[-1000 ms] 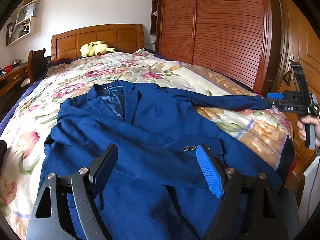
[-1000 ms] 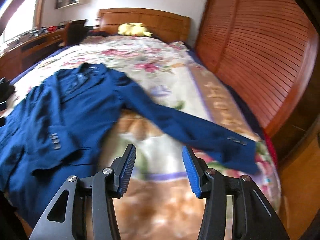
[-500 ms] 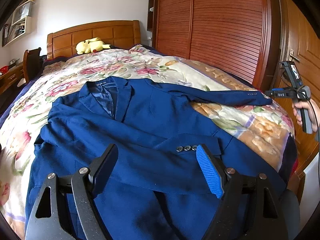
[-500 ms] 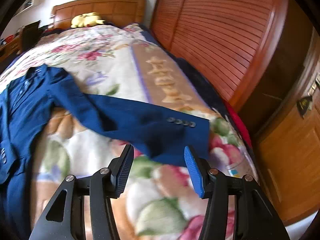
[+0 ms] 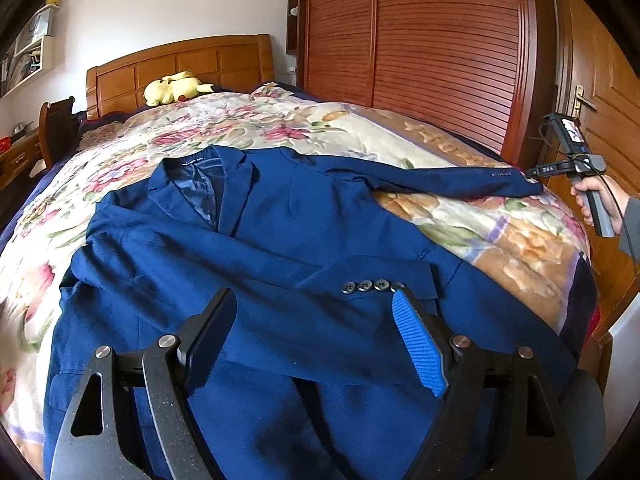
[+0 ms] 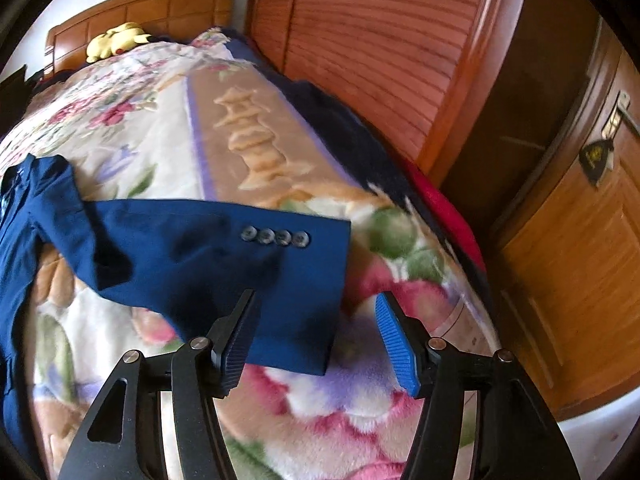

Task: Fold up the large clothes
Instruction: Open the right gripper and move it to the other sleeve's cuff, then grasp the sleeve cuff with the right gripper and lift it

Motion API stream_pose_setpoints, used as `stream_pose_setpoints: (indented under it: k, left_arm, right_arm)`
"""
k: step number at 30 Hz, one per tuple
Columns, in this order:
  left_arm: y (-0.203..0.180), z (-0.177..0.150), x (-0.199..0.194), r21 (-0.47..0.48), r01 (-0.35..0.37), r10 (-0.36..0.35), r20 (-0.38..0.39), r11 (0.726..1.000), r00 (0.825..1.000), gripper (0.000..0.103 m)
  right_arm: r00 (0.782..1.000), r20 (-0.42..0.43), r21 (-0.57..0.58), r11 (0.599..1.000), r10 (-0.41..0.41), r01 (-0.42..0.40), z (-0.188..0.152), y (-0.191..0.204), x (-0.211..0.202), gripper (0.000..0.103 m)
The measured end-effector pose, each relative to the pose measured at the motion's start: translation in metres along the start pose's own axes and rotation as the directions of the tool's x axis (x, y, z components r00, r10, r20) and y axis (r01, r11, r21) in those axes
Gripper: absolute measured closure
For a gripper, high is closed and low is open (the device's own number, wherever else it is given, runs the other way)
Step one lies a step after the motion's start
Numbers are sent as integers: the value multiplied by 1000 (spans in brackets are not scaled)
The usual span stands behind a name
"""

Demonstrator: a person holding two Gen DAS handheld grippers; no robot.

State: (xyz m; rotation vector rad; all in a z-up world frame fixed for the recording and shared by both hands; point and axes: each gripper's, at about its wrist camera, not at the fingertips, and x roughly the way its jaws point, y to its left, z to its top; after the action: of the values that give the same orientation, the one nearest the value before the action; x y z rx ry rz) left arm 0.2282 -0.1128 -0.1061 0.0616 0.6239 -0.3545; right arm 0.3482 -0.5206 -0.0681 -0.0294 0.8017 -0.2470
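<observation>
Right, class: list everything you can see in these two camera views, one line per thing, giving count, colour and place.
jacket: one, dark blue, spread front-up on the bed, one sleeve stretched out toward the bed's edge
blanket: one, floral cream and pink, covering the bed
plush toy: one, yellow, by the headboard
headboard: one, brown wood, at the far end
wardrobe: one, reddish slatted wood, beside the bed
door: one, brown wood, past the wardrobe
left gripper: one, black with a blue pad, open over the jacket's hem
right gripper: one, black and blue, jaws just opening, sleeve cuff between them
</observation>
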Motion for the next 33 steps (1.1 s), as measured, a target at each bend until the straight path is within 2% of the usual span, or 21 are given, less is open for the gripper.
stream_pose_setpoints:
  k: [4, 12, 17, 23, 29, 33]
  left_arm:
    - [-5, -1, 1, 16, 2, -2, -7, 1000, 1000, 22]
    - [-8, -4, 6, 24, 2, -2, -24, 1000, 1000, 22]
    - [-9, -5, 4, 23, 5, -4, -21, 1000, 1000, 22]
    - [-8, -5, 3, 23, 4, -4, -22, 1000, 1000, 22]
    - [-6, -5, 4, 18, 1, -1, -23, 1000, 1000, 22]
    - [-5, -6, 1, 14, 2, -2, -20, 1000, 1000, 22]
  right_arm:
    - [998, -54, 29, 999, 24, -22, -3, -4, 18, 41]
    - [999, -47, -28, 999, 22, -23, -9, 7, 24, 43]
    - [997, -51, -95, 994, 51, -56, -12, 15, 22, 66]
    - [997, -48, -140, 988, 63, -69, -13, 22, 14, 87]
    - [996, 48, -158, 985, 78, -70, -3, 38, -15, 92]
    - [983, 134, -193, 977, 123, -96, 9, 59, -52, 92]
